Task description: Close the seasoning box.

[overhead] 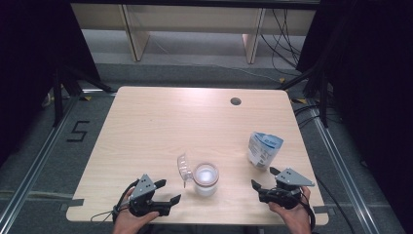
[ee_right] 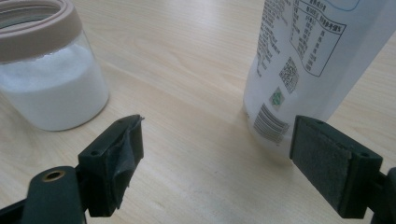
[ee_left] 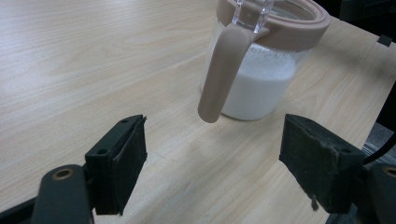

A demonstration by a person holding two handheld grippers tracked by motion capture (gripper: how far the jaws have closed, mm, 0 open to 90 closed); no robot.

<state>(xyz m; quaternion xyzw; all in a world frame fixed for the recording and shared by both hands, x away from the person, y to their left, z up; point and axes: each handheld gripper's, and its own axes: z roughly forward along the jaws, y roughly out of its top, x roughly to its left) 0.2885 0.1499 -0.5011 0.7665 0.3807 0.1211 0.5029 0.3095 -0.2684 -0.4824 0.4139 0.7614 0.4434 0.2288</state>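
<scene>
a clear glass jar with a pinkish-beige plastic collar [overhead: 206, 178] is standing upright on the light wooden table [overhead: 160, 126], near the front edge and a little right of centre; it is holding white powder that is filling roughly its lower half, and its clear hinged lid [overhead: 183, 168] is standing open on the jar's left side. in the left gripper view a beige latch arm [ee_left: 218, 74] is hanging down the side of the jar [ee_left: 261, 60], with its tip hovering just above the table

a white and blue stand-up pouch [overhead: 263, 149] is standing to the right of the jar and slightly farther back, well apart from it. in the right gripper view the pouch [ee_right: 303, 60] is showing a printed table of small text, a qr code, a small green mark and a barcode, but the writing is too small to read

the left gripper [overhead: 169, 191] is sitting at the near left, just left of the jar, with its black jaws spread wide and gripping nothing. the right gripper [overhead: 263, 177] is sitting at the near right, just in front of the pouch, its jaws likewise wide apart and empty, with the pouch near its right jaw but not touching. a hand is holding each gripper from the near edge

a dark round hole [overhead: 235, 101] is lying near the table's far edge
</scene>
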